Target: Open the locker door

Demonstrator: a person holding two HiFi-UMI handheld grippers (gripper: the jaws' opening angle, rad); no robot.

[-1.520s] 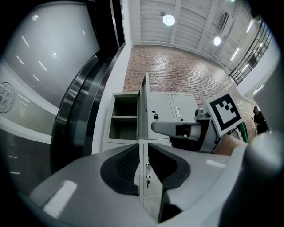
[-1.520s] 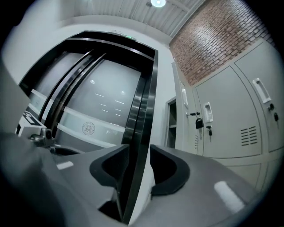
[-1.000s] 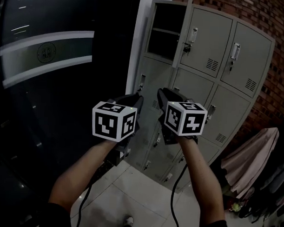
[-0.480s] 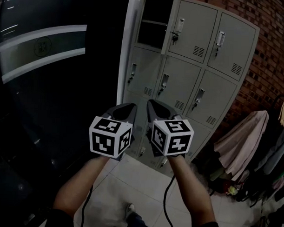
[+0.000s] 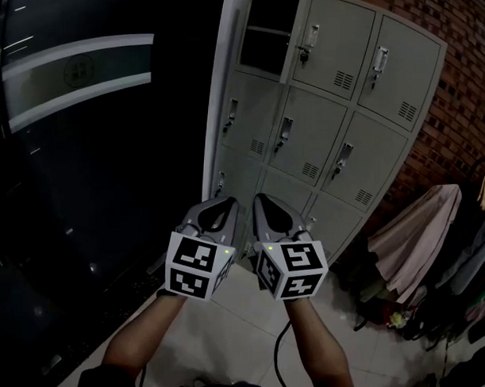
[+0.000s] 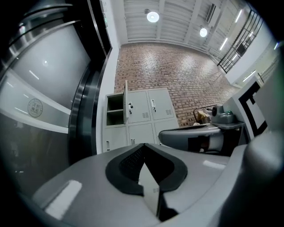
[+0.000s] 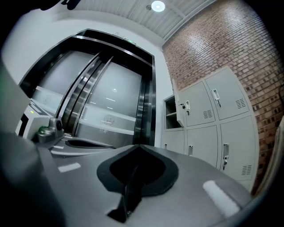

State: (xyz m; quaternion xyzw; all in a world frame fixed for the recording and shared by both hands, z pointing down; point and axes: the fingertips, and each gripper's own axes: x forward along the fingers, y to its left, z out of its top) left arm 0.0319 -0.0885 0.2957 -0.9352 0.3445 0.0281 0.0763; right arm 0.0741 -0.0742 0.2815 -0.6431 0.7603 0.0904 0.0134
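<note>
The grey locker bank (image 5: 308,143) stands ahead against a brick wall. Its top-left compartment (image 5: 266,29) is open, with a shelf inside, and its door (image 5: 298,32) is swung out edge-on toward me. The same open compartment (image 6: 114,111) shows in the left gripper view, and the open door (image 7: 180,113) in the right gripper view. I hold my left gripper (image 5: 218,205) and right gripper (image 5: 266,202) side by side, low and well short of the lockers. Both are shut on nothing; the left gripper's (image 6: 143,145) and right gripper's (image 7: 138,146) jaws meet.
A dark glass wall (image 5: 78,127) with a pale band runs along the left, right up to the lockers. The brick wall (image 5: 460,93) is at the right, with a pink garment (image 5: 416,234) and other clothing hanging below it. Pale floor tiles (image 5: 238,323) lie under my arms.
Both grippers have come down and back from the lockers, from mid-frame to the lower part of the view. The top-left door stays open.
</note>
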